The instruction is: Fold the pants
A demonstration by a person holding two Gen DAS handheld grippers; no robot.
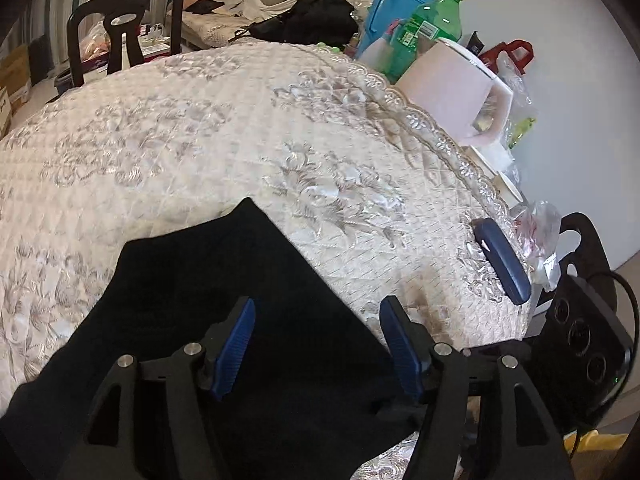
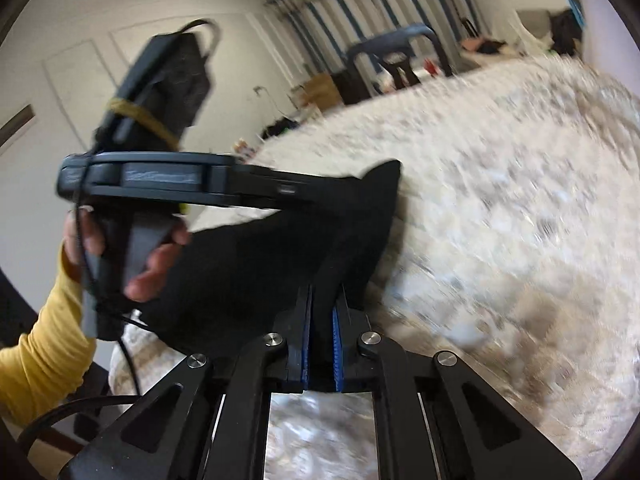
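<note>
Currently: left gripper (image 1: 318, 346) spread wide, blue pads (image 1: 236, 346) apart, gripping nothing, poised over black pants (image 1: 224, 320) lying on quilted cream tablecloth (image 1: 180, 140). Further right, right gripper (image 2: 322, 340) clamped on a raised fold of pants (image 2: 280, 248). Right wrist view motion-blurred. Green bottle (image 1: 434, 26) at table's far edge.

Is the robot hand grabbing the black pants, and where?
The right gripper pinches a raised fold of the black pants. The left gripper is open, holding nothing.
</note>
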